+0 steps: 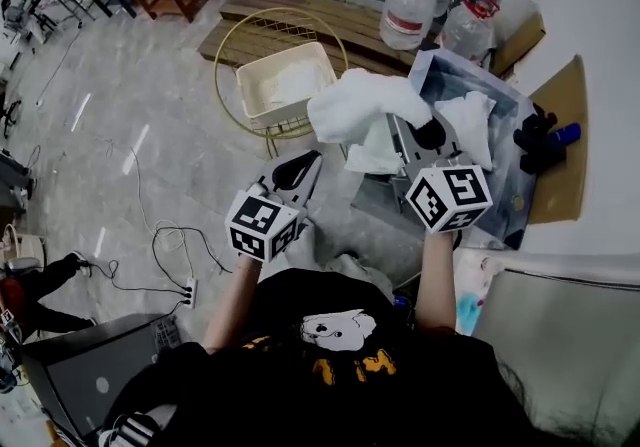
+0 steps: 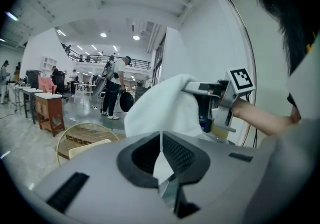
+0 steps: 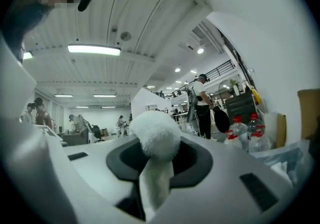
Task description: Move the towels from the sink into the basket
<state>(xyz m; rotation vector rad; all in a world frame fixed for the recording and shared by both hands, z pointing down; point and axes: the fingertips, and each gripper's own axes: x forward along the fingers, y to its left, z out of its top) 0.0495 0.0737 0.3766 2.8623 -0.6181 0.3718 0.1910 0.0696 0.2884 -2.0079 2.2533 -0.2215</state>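
Note:
My right gripper (image 1: 425, 133) is shut on a white towel (image 1: 355, 100), which hangs bunched in the air just left of the steel sink (image 1: 448, 73). In the right gripper view a tuft of that towel (image 3: 155, 135) bulges out between the jaws of the right gripper (image 3: 156, 144). A second white towel (image 1: 470, 125) lies in the sink. The gold wire basket (image 1: 225, 65) stands on the floor further left, with a cream bin (image 1: 250, 95) inside it holding a towel (image 1: 295, 83). My left gripper (image 1: 297, 170) (image 2: 161, 140) is shut and holds nothing, below the lifted towel (image 2: 160, 105).
Large water jugs (image 1: 410, 5) stand behind the sink on a wooden pallet (image 1: 300, 10). A cardboard sheet (image 1: 560, 135) and a black object (image 1: 535, 140) lie right of the sink. Cables and a power strip (image 1: 190, 290) trail over the floor at left. A person (image 2: 112, 87) stands far off.

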